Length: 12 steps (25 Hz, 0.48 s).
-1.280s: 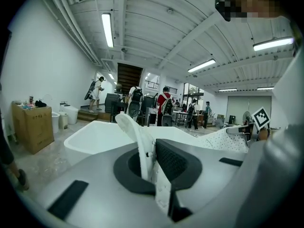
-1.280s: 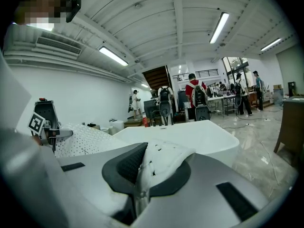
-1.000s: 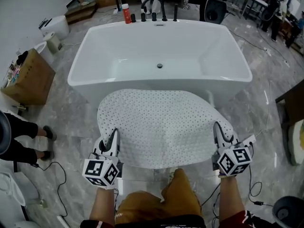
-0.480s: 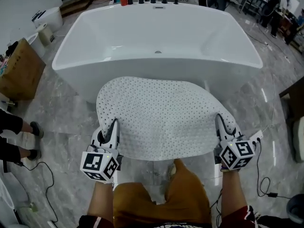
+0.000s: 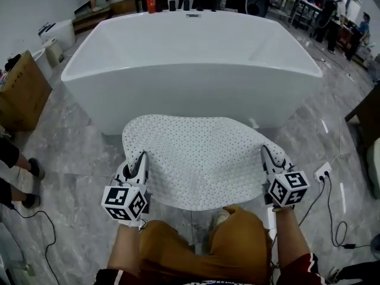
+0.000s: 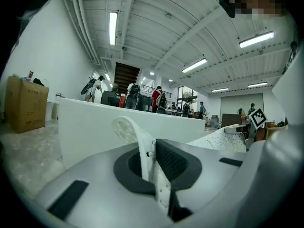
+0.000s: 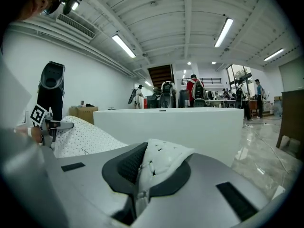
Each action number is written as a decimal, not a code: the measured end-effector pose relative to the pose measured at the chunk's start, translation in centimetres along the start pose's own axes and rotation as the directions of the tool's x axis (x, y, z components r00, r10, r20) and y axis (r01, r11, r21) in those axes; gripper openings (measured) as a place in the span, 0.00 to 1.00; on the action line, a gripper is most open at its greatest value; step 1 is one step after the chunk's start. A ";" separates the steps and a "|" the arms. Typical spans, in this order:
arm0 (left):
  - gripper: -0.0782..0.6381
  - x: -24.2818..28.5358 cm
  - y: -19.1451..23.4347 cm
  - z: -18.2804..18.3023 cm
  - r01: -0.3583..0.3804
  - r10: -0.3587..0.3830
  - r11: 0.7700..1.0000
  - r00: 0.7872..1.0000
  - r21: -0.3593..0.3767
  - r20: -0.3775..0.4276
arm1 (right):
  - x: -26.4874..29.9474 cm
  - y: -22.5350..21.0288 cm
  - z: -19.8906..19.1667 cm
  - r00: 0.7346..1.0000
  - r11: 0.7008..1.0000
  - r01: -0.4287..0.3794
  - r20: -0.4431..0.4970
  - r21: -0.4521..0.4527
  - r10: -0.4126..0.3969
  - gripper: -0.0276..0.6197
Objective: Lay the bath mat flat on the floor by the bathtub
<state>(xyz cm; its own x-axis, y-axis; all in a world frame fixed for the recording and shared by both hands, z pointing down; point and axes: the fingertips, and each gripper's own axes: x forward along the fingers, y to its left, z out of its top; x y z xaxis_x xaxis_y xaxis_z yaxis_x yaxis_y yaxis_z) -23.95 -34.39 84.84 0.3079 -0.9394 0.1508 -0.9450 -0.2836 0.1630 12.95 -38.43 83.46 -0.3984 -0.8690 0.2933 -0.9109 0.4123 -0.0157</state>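
Observation:
A white perforated bath mat hangs stretched between my two grippers, just in front of the white bathtub. My left gripper is shut on the mat's near left edge; that edge is pinched between its jaws in the left gripper view. My right gripper is shut on the near right edge, and the crumpled mat fills its jaws in the right gripper view. The mat's far edge curves down toward the grey marble floor at the tub's base.
A cardboard box stands left of the tub. A red bottle and dark taps sit on the tub's far rim. A power strip and cables lie on the floor at the right. A bystander's shoes show at the left edge.
Both grippers have come down with the mat, which now hangs lower and closer to the floor. The tub looms larger and higher in the head view.

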 end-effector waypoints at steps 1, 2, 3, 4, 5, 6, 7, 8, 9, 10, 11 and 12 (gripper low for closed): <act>0.14 -0.2 0.1 -0.6 0.002 -0.002 1.000 1.000 -0.001 -0.001 | -0.1 0.1 -0.5 1.000 1.000 0.004 0.000 -0.003 -0.004 0.09; 0.14 -0.3 0.2 -1.1 0.003 -0.003 1.000 1.000 -0.001 -0.003 | -0.1 0.1 -1.1 1.000 1.000 0.007 0.000 -0.006 -0.007 0.09; 0.14 -0.4 0.3 -1.6 0.004 -0.004 1.000 1.000 0.001 -0.003 | -0.1 0.1 -1.5 1.000 1.000 0.010 0.001 -0.007 -0.010 0.09; 0.14 -0.5 0.4 -1.9 0.006 -0.006 1.000 1.000 0.004 -0.002 | 0.0 0.1 -1.9 1.000 1.000 0.012 0.002 -0.007 -0.012 0.09; 0.14 -0.4 0.5 -2.1 0.009 -0.009 1.000 1.000 0.003 -0.001 | 0.1 0.1 -2.2 1.000 1.000 0.013 0.004 -0.006 -0.013 0.09; 0.14 -0.4 0.6 -2.2 0.013 -0.013 1.000 1.000 -0.004 0.000 | 0.2 0.2 -2.5 1.000 1.000 0.013 0.005 -0.005 -0.013 0.09; 0.14 -0.2 0.8 -2.2 0.017 -0.017 1.000 1.000 -0.016 0.001 | 0.3 0.2 -2.8 1.000 1.000 0.013 0.005 -0.006 -0.013 0.09; 0.14 -0.1 1.0 -2.3 0.020 -0.020 0.999 1.000 -0.027 0.001 | 0.5 0.1 -3.1 1.000 1.000 0.012 0.004 -0.010 -0.012 0.09; 0.14 0.1 1.1 -2.5 0.021 -0.021 0.999 1.000 -0.033 -0.001 | 0.7 0.1 -3.4 1.000 1.000 0.010 0.001 -0.012 -0.010 0.09; 0.14 0.3 1.4 -2.8 0.019 -0.019 0.999 1.000 -0.033 -0.007 | 1.0 0.0 -3.7 1.000 1.000 0.008 -0.004 -0.013 -0.008 0.09; 0.14 0.5 1.6 -3.1 0.016 -0.016 0.999 1.000 -0.029 -0.015 | 1.4 -0.2 -4.1 1.000 1.000 0.006 -0.009 -0.011 -0.006 0.09; 0.14 0.8 1.8 -3.5 0.013 -0.014 1.000 1.000 -0.024 -0.024 | 1.7 -0.3 -4.5 1.000 1.000 0.005 -0.013 -0.009 -0.005 0.09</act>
<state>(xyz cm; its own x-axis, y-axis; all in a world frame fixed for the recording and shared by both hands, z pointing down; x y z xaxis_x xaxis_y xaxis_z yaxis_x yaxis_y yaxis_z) -24.97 -35.00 88.65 0.3234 -0.9305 0.1718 -0.9379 -0.2911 0.1887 13.02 -38.84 88.23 -0.3921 -0.8677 0.3054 -0.9120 0.4101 -0.0056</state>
